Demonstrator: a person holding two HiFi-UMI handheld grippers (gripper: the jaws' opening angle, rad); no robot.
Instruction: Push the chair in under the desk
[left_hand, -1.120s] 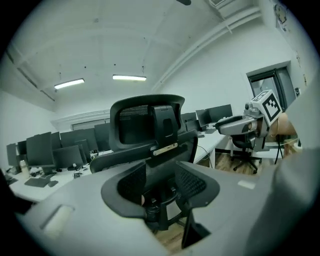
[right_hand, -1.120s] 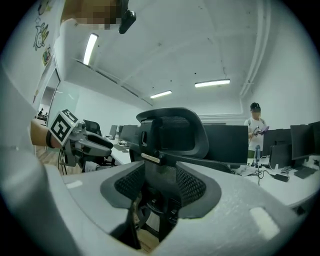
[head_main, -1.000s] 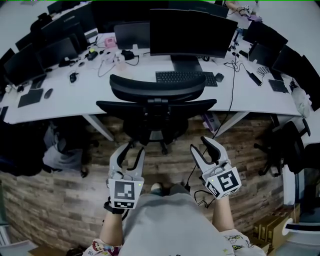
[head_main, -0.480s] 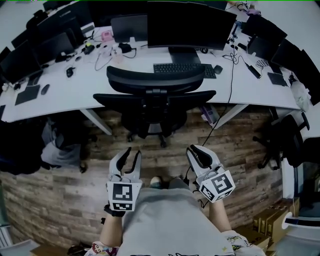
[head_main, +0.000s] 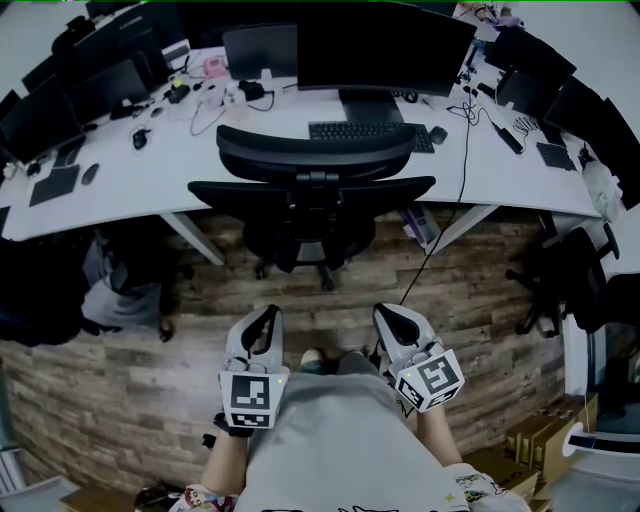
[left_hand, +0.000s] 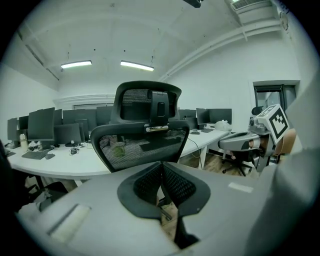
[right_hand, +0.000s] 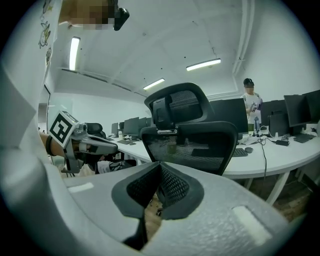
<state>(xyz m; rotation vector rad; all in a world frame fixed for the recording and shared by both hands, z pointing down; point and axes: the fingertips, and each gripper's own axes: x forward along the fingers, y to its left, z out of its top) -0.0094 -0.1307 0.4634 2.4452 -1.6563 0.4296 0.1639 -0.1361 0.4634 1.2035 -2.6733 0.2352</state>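
Our left tongs (head_main: 266, 318) & right tongs (head_main: 390, 316) just closed, both empty, well short of the chair (head_main: 300, 235), which stands at the table (head_main: 140, 190) edge w/ its back to us. We reckon it's heavyish but rolls easy; push on stiff backrest frame (head_main: 235, 190), not the mesh (left_hand: 135, 147).

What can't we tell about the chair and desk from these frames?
Chair seat and wheels: head view, backrest mostly hides them.
Legroom under the desk: head view, desktop covers it.
Standing person: right gripper view, too small for detail.
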